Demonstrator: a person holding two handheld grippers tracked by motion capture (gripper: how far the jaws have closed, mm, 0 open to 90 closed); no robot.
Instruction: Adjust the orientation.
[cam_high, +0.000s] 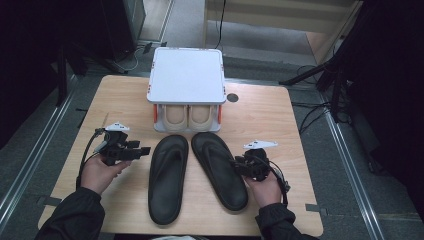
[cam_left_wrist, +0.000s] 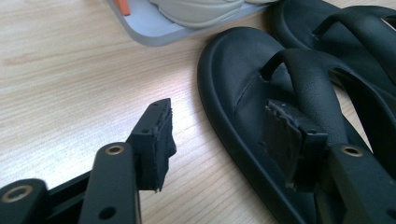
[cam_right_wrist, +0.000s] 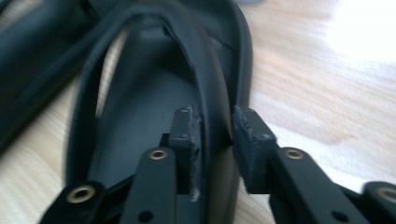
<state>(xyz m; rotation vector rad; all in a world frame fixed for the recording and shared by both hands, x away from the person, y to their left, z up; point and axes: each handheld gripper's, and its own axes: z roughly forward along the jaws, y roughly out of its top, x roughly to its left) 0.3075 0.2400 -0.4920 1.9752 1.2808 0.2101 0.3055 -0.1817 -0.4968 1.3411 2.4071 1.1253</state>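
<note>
Two black flip-flops lie side by side on the wooden table (cam_high: 125, 95). The left sandal (cam_high: 167, 180) (cam_left_wrist: 243, 70) rests flat, toe pointing away from me. My left gripper (cam_high: 140, 148) (cam_left_wrist: 219, 109) hovers open at its left edge, one jaw over bare wood and the other over the sandal's sole beside the strap. The right sandal (cam_high: 220, 170) (cam_right_wrist: 140, 107) lies angled, and my right gripper (cam_high: 240, 164) (cam_right_wrist: 215, 114) is shut on its outer strap, which runs between the two jaws.
A white shoe rack (cam_high: 186, 75) stands at the table's far middle, with a pair of beige shoes (cam_high: 187, 116) (cam_left_wrist: 196, 11) on its lower shelf just beyond the sandals' toes. A round dark hole (cam_high: 232, 97) sits to the rack's right. Dark stands flank the table.
</note>
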